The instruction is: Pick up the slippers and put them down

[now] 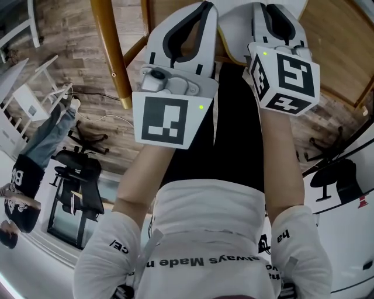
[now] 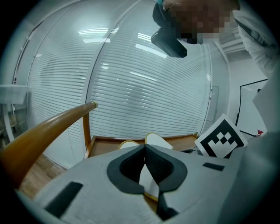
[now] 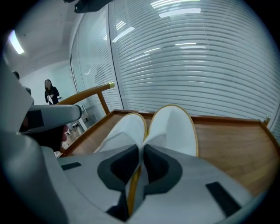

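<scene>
Two white slippers with yellow trim lie side by side on a wooden shelf point(image 3: 227, 140), one on the left point(image 3: 124, 131) and one on the right point(image 3: 175, 127). My right gripper point(image 3: 141, 148) is shut on a yellow-trimmed slipper edge where the pair meets. In the left gripper view my left gripper point(image 2: 144, 151) is shut on a slipper's white rim point(image 2: 148, 181), and both toes point(image 2: 155, 141) show ahead. In the head view the left gripper point(image 1: 201, 9) and right gripper point(image 1: 263, 9) reach forward side by side, with a piece of a slipper point(image 1: 234, 32) between them.
A curved wooden rail point(image 2: 43, 127) rises left of the shelf, seen as a post point(image 1: 111, 47) in the head view. A glass wall with blinds point(image 3: 197, 65) stands behind the shelf. A person point(image 1: 29, 169) and a black office chair point(image 1: 79, 169) are off to the left.
</scene>
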The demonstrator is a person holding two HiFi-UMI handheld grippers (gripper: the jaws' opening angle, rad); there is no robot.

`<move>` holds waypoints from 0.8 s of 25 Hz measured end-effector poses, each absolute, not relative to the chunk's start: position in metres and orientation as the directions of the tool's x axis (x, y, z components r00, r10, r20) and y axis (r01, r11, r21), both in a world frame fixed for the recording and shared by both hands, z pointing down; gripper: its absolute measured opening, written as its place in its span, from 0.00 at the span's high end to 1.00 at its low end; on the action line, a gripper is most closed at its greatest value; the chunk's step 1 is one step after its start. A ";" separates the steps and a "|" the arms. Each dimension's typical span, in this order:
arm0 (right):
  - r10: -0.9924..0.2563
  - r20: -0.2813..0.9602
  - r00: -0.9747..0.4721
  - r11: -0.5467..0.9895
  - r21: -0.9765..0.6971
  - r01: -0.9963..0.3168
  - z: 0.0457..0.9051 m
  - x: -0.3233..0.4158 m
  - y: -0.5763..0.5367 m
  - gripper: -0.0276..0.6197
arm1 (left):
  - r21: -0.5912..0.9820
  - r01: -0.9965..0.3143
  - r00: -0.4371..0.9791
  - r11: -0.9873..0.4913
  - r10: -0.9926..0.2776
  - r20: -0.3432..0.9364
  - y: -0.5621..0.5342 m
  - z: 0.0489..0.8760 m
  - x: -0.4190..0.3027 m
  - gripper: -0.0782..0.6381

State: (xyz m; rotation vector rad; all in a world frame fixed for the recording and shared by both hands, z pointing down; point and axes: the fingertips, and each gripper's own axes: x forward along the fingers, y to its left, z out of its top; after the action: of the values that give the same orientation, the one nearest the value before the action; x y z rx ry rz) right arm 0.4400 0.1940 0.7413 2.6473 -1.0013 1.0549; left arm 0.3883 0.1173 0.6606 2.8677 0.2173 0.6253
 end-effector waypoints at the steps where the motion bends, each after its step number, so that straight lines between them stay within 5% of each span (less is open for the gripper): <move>1: -0.536 0.651 0.538 -0.775 -0.126 -0.619 0.740 0.440 0.196 0.90 | 0.222 0.103 0.899 -0.970 0.186 0.396 0.118 0.659 0.388 0.88; 20: -0.571 0.590 0.570 -0.767 -0.135 -0.627 0.644 0.449 0.226 0.92 | 0.216 0.130 0.919 -0.968 0.199 0.341 0.127 0.569 0.386 0.87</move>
State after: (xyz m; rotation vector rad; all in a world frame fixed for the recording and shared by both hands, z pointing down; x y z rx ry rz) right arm 0.4488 0.2260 0.6438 2.7040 -1.0345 0.9671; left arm 0.3857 0.1271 0.5694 2.8905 0.2504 0.5432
